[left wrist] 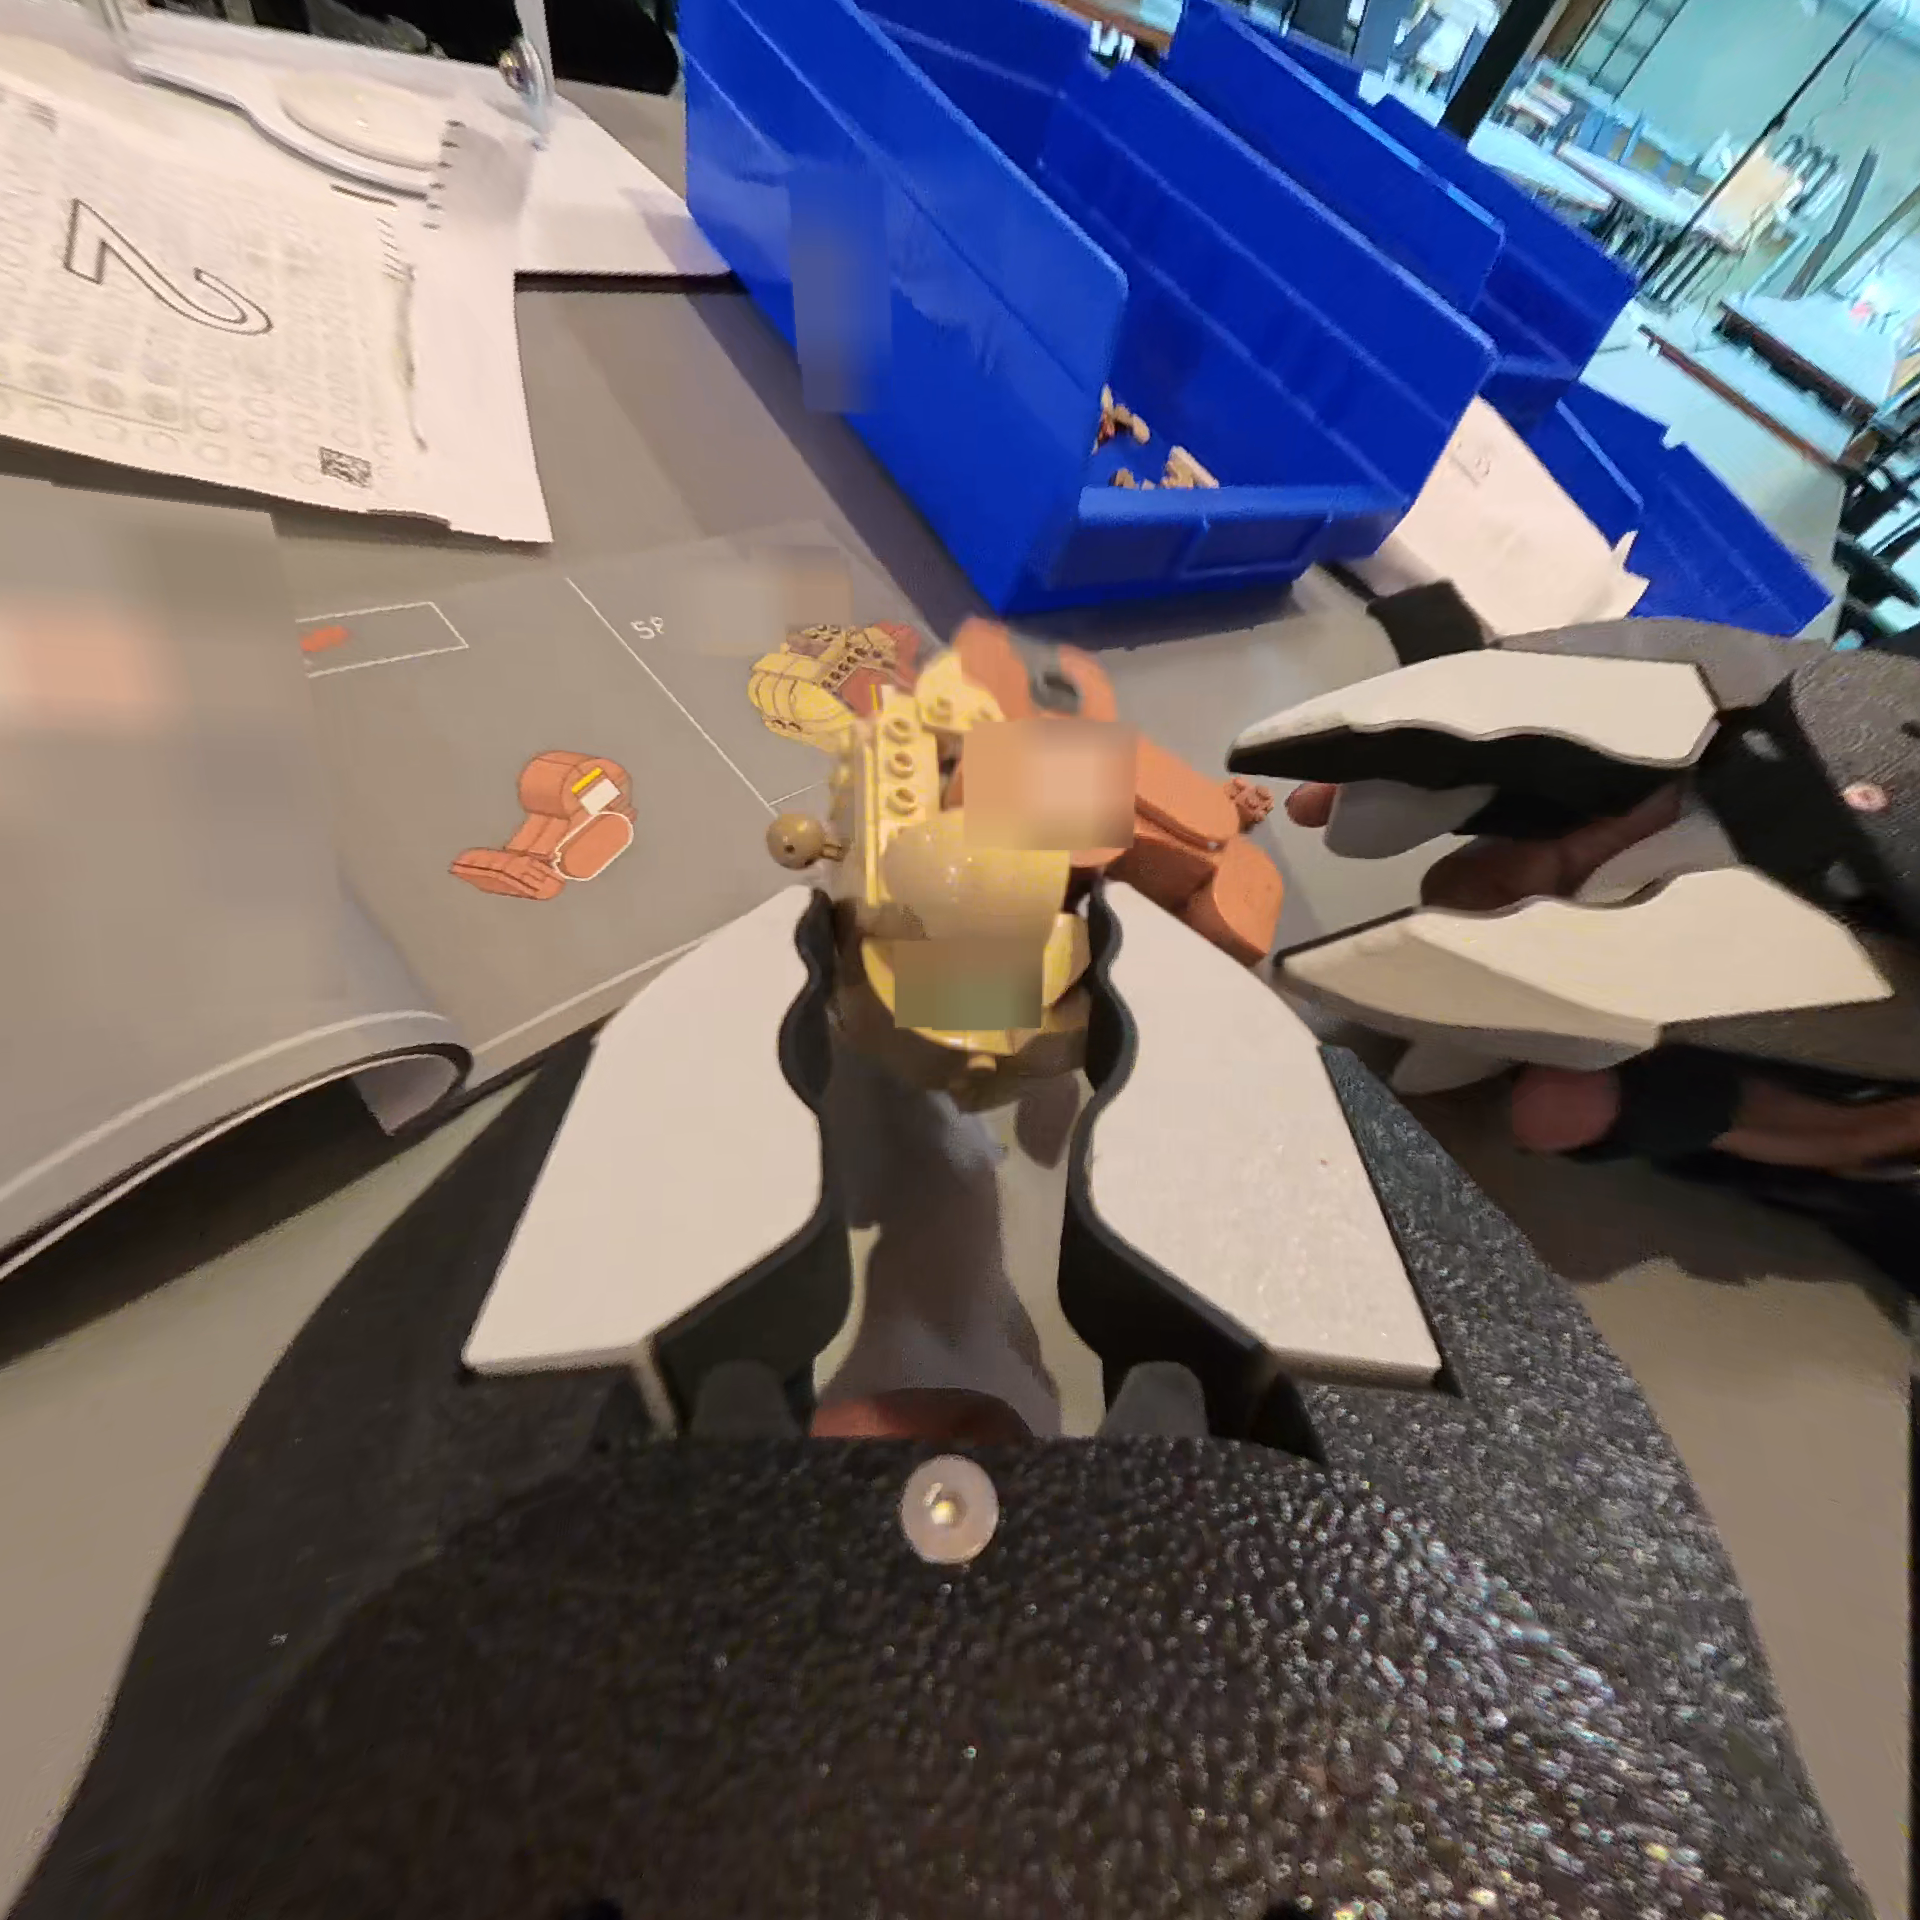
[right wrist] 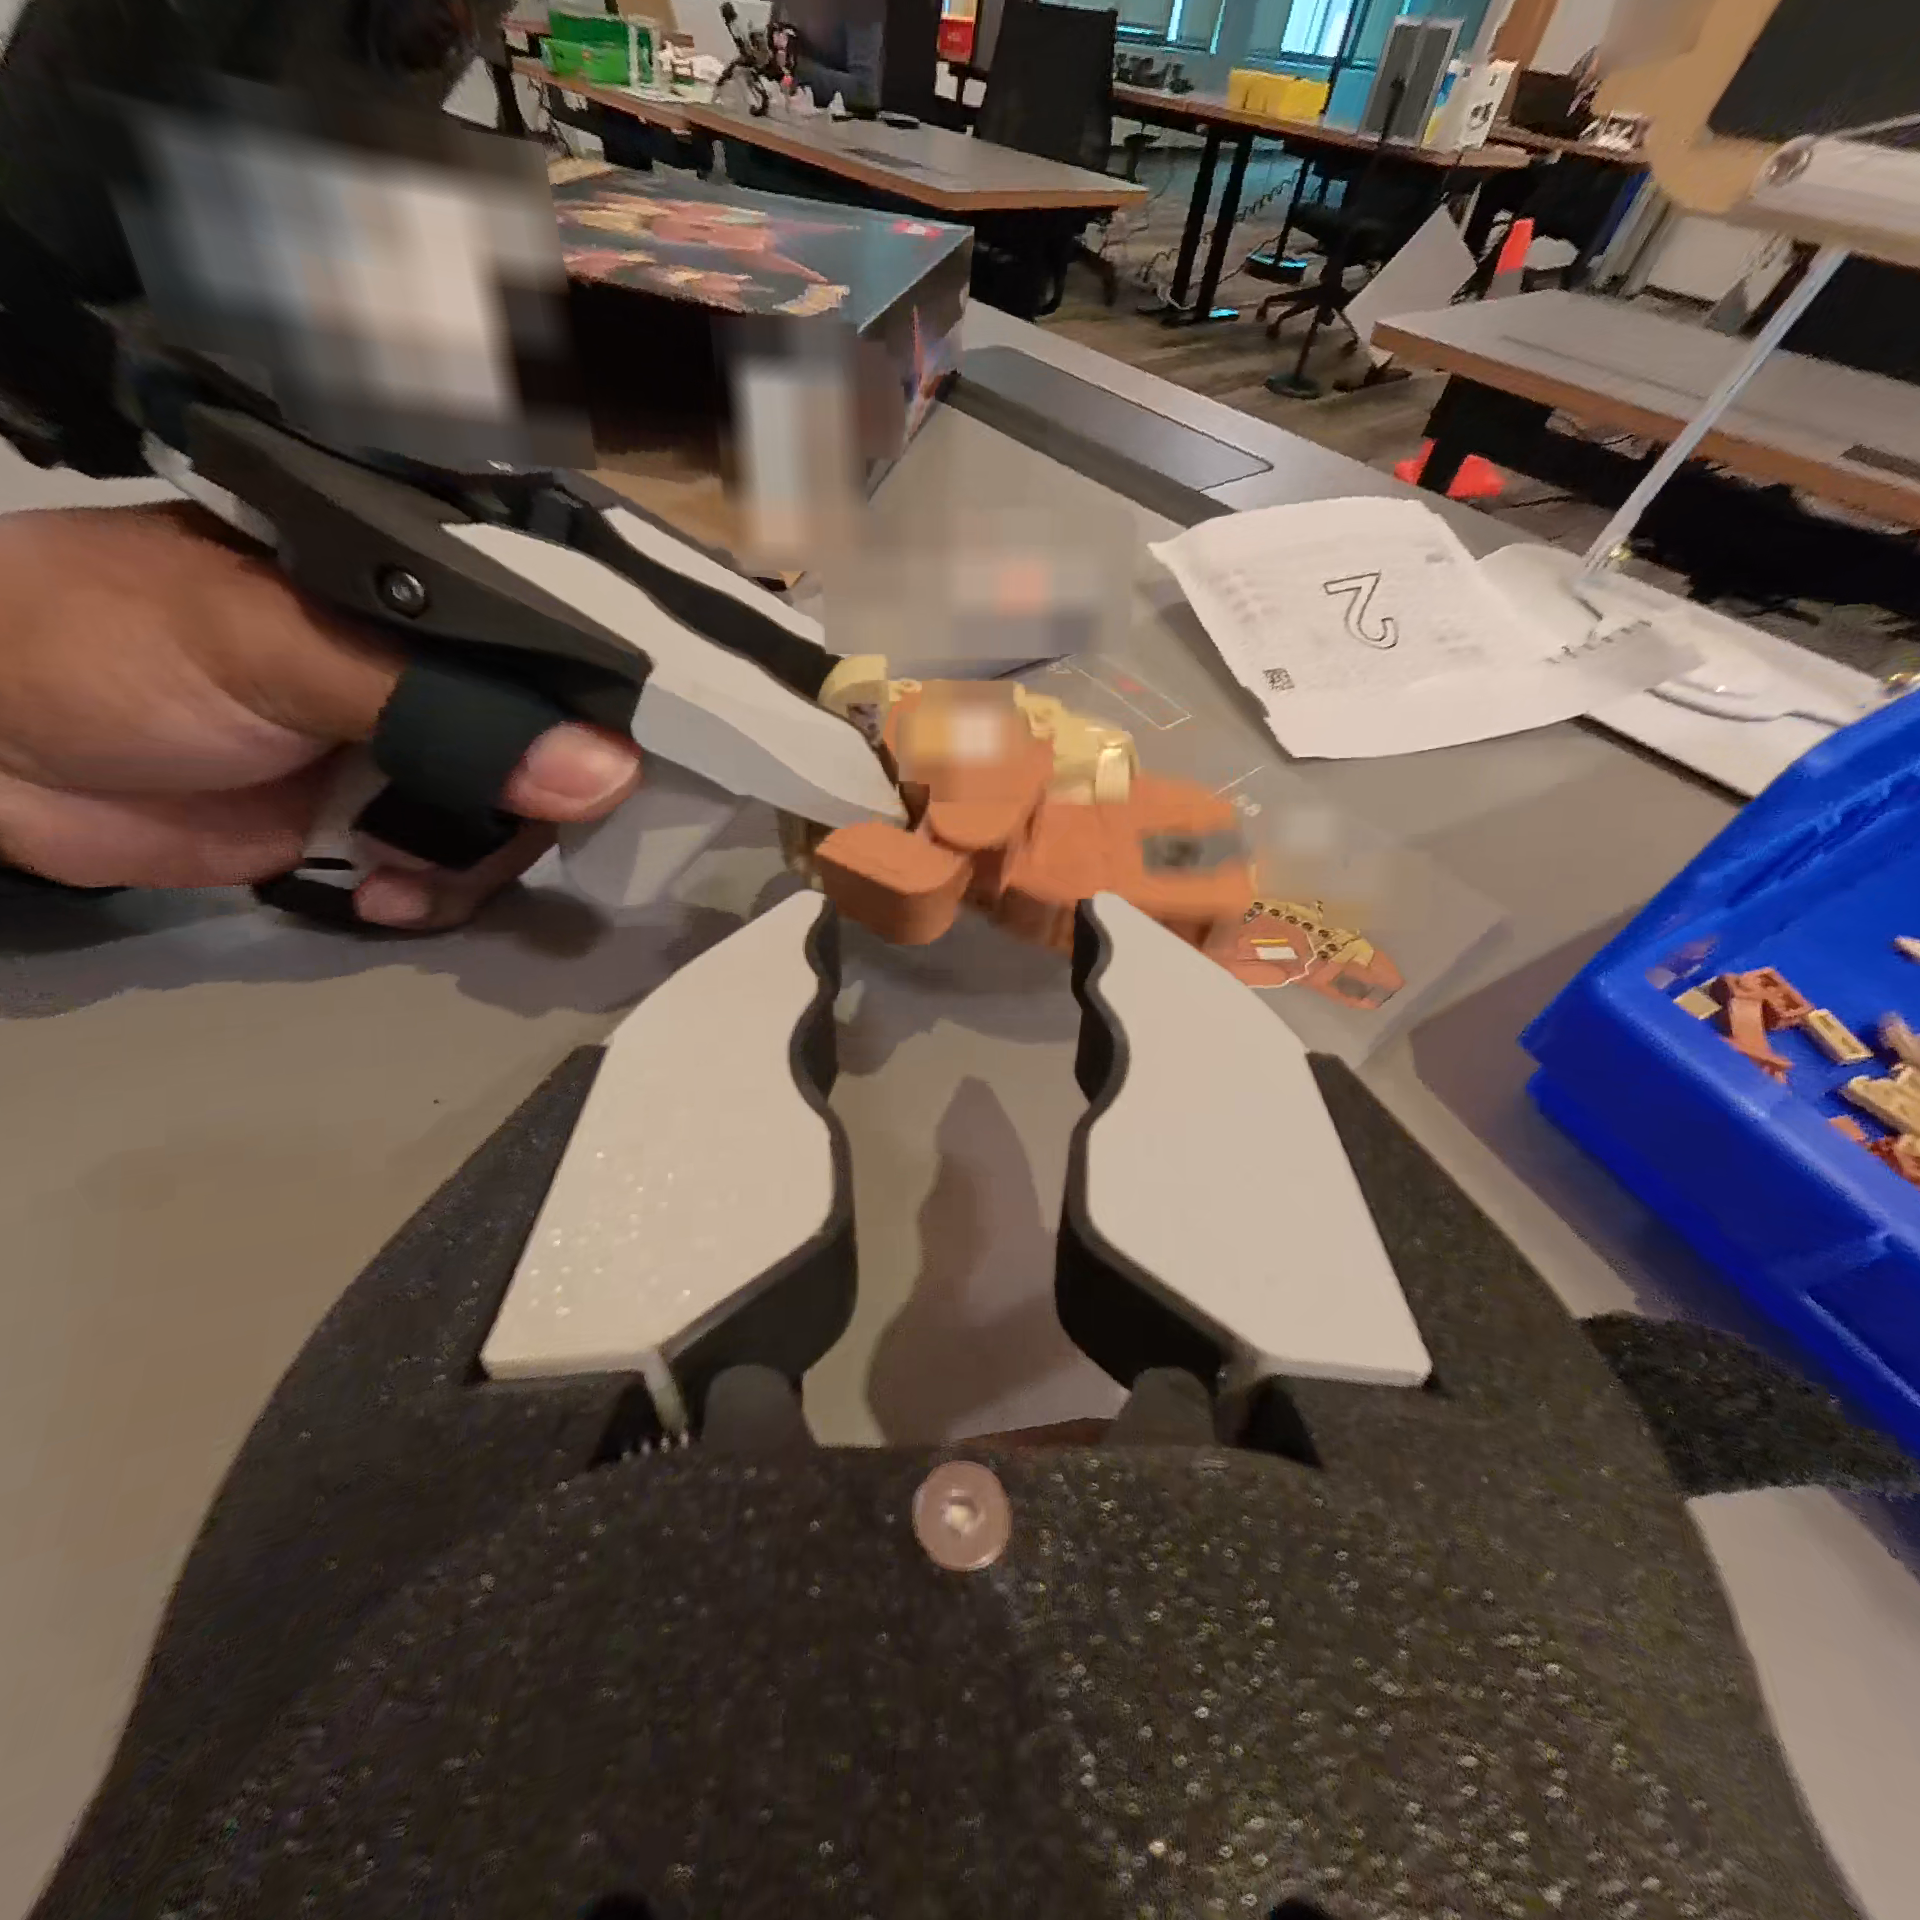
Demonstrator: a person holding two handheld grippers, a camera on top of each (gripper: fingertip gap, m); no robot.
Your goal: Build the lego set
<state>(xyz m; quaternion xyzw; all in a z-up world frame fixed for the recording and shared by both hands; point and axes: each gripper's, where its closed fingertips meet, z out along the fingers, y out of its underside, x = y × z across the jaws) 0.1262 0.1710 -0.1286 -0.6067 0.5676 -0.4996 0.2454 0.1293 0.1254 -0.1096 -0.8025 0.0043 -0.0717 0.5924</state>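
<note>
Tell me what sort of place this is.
Probably a shared office or lab workspace used for brick-model building: a grey table with blue parts bins, an open instruction booklet, and rows of desks behind.

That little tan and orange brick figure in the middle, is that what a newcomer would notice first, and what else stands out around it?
Yes: the brick figure sits clamped at its tan end between the left gripper's fingertips, above an open instruction booklet. The right gripper is open right next to the figure's orange end, gripping nothing. Bright blue bins line the grey table behind, one holding loose tan pieces.
</note>
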